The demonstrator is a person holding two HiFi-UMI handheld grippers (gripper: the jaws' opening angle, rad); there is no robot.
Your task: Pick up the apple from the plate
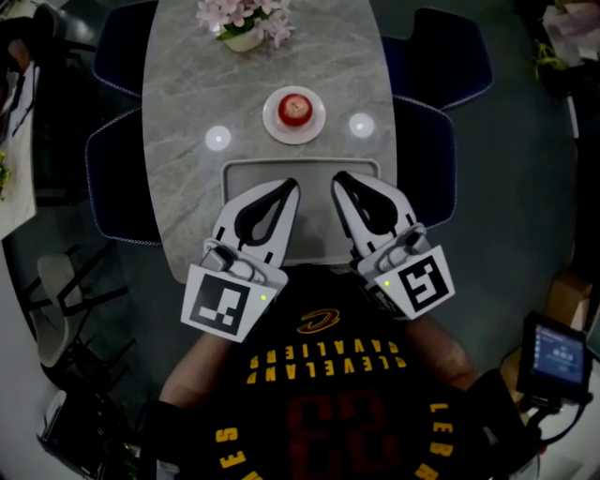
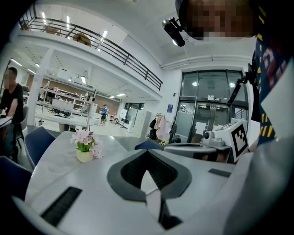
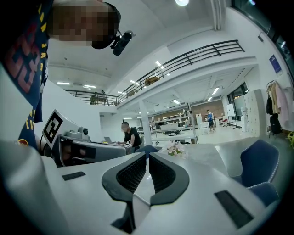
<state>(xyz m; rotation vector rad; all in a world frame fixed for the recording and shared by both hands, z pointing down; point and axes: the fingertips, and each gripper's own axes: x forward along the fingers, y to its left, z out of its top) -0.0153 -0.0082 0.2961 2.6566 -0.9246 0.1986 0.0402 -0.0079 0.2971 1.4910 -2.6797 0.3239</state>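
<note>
A red apple (image 1: 294,110) sits on a small white plate (image 1: 277,128) at the middle of the grey marble table (image 1: 187,84) in the head view. Both grippers are held low at the table's near edge, over a grey tray (image 1: 239,171), well short of the plate. My left gripper (image 1: 292,185) is shut and holds nothing, with its tips pointing up and to the right. My right gripper (image 1: 338,177) is also shut and holds nothing. The left gripper view shows its jaws (image 2: 147,152) closed to a point, and so does the right gripper view (image 3: 147,154). Neither gripper view shows the apple.
A pot of pink flowers (image 1: 246,26) (image 2: 85,148) (image 3: 175,148) stands at the table's far end. Blue chairs (image 1: 117,178) (image 1: 427,155) flank the table. Two bright round spots (image 1: 217,138) (image 1: 361,125) lie on either side of the plate. A person (image 3: 131,136) works at a desk far behind.
</note>
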